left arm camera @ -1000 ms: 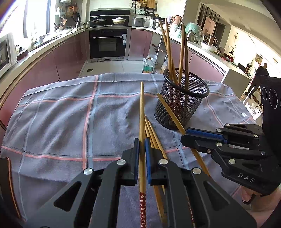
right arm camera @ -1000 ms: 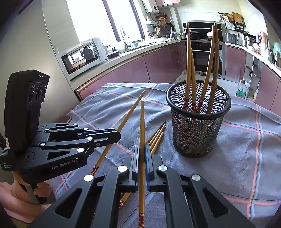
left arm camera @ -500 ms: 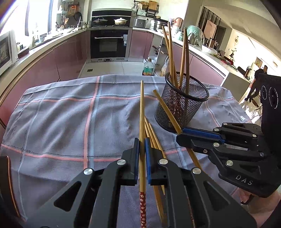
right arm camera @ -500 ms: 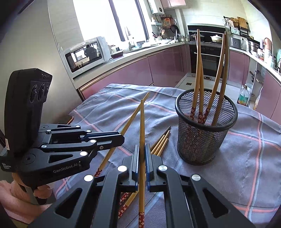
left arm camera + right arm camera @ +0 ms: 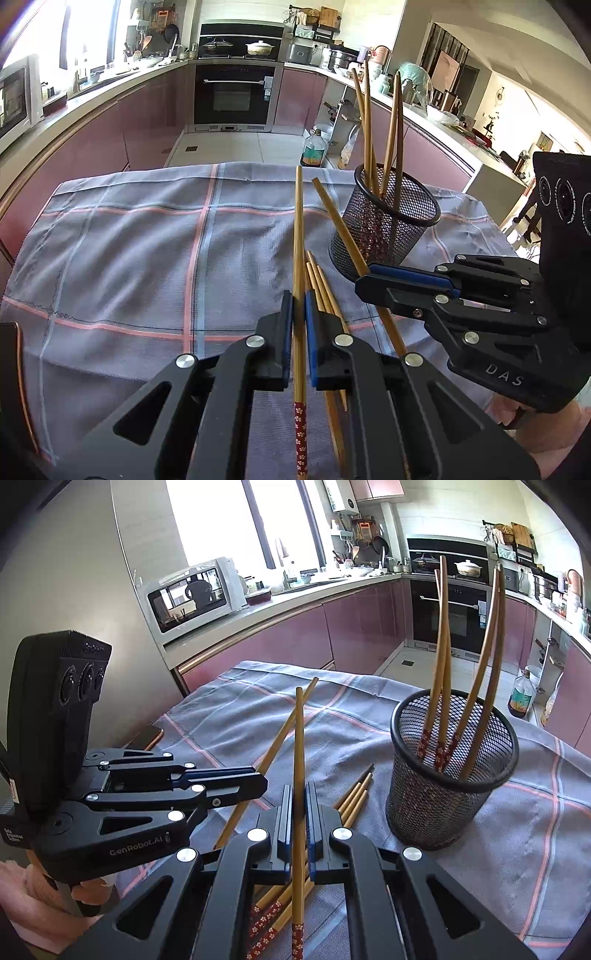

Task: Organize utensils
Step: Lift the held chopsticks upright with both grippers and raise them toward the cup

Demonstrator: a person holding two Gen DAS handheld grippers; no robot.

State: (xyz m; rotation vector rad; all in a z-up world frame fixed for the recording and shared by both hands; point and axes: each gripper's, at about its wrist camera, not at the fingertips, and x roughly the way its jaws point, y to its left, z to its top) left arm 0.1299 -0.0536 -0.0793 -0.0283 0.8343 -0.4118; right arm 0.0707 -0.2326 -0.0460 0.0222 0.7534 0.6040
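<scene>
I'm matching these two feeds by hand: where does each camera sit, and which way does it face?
Left wrist: on the left hand-held gripper, shut on a chopstick, facing down over the checked cloth toward the oven; the right hand-held gripper and a hand show at right.
Right wrist: on the right hand-held gripper, shut on its own chopstick, facing the windowed counter; the left hand-held gripper and a hand show at left.
Shared: mesh cup, loose chopsticks.

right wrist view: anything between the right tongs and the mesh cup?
Loose chopsticks on the cloth, between the right tongs and mesh cup.
</scene>
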